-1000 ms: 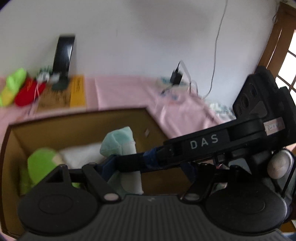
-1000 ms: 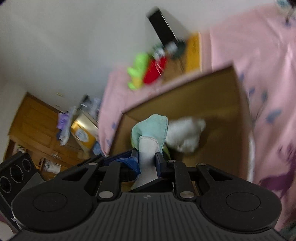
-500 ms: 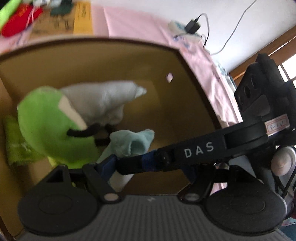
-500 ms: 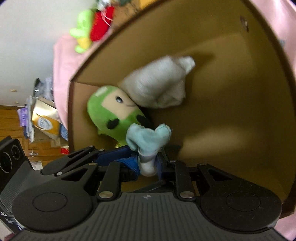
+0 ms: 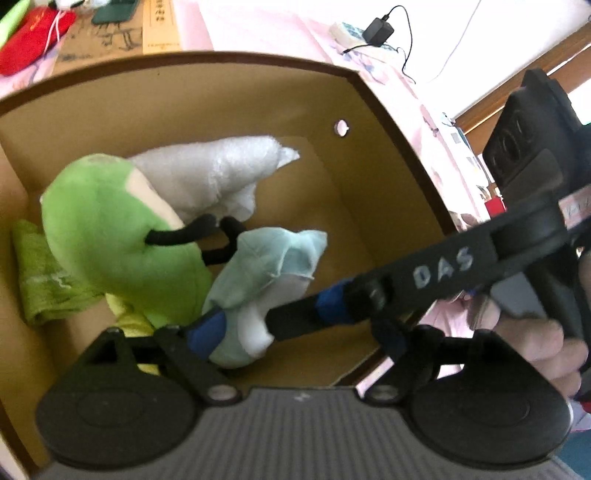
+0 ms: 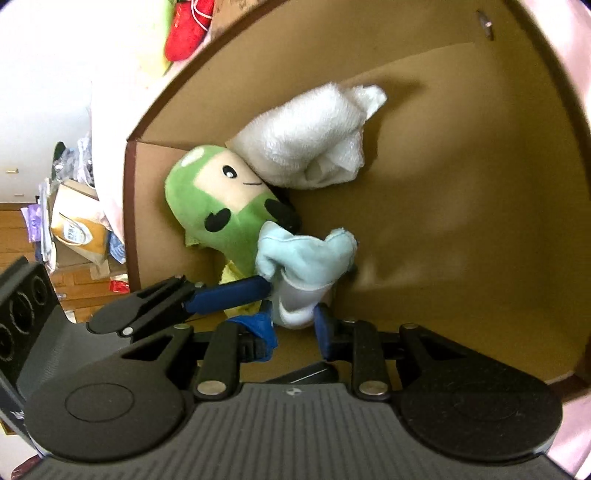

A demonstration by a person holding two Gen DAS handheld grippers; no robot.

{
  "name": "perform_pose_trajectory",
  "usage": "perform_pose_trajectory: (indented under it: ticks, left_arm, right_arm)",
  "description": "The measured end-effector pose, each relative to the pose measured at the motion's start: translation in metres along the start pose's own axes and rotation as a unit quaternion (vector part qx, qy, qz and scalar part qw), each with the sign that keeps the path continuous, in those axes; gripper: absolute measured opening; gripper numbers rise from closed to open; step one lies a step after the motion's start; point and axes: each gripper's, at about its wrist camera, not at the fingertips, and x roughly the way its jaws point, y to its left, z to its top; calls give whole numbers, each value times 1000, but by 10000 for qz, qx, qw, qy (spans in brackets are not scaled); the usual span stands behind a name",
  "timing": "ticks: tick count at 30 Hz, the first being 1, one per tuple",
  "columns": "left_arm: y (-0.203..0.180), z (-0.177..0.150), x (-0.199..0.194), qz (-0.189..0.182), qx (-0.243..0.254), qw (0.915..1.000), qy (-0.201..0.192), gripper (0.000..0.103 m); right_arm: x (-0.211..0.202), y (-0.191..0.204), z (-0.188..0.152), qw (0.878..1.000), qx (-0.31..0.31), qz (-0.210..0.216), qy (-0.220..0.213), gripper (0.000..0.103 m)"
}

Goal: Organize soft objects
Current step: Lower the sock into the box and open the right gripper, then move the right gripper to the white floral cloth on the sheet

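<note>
A pale mint and white sock [image 5: 258,291] [image 6: 306,273] hangs low inside the open cardboard box [image 5: 369,192] [image 6: 461,206], against a green plush toy [image 5: 110,236] [image 6: 229,206]. A white towel [image 5: 218,177] [image 6: 310,144] lies behind the plush. My left gripper [image 5: 295,332] has its fingers wide apart; its left finger touches the sock. My right gripper [image 6: 295,325] has its blue fingers [image 6: 325,328] either side of the sock's white end, parted. The right gripper's body crosses the left wrist view [image 5: 443,266].
A green cloth [image 5: 40,273] lies in the box's left corner. Beyond the box on the pink tablecloth [image 5: 288,33] are a red soft item [image 5: 29,33] [image 6: 188,33], a flat cardboard sheet [image 5: 110,40] and a charger with cable [image 5: 376,29]. Clutter and a wooden cabinet stand to the left [image 6: 70,229].
Both grippers have dropped from above the box down into it with the sock. The right gripper's fingers have parted from a tight pinch on the sock.
</note>
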Motion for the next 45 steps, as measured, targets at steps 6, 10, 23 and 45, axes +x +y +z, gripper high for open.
perform_pose_trajectory:
  ticks: [6, 10, 23, 45]
  left_arm:
    - [-7, -4, -19, 41, 21, 9997, -258, 84]
    - [-17, -6, -25, 200, 78, 9989, -405, 85]
    - [-61, -18, -46, 1109, -31, 9897, -906, 86]
    - [-175, -24, 0, 2570, -26, 9598, -1129, 86]
  right_arm:
    - [-25, -6, -4, 9995, 18, 132, -299, 9]
    - [-39, -9, -7, 9983, 0, 187, -557, 9]
    - [-64, -13, -23, 9936, -369, 593, -885, 10]
    - [-120, -80, -48, 9898, -820, 782, -859, 12]
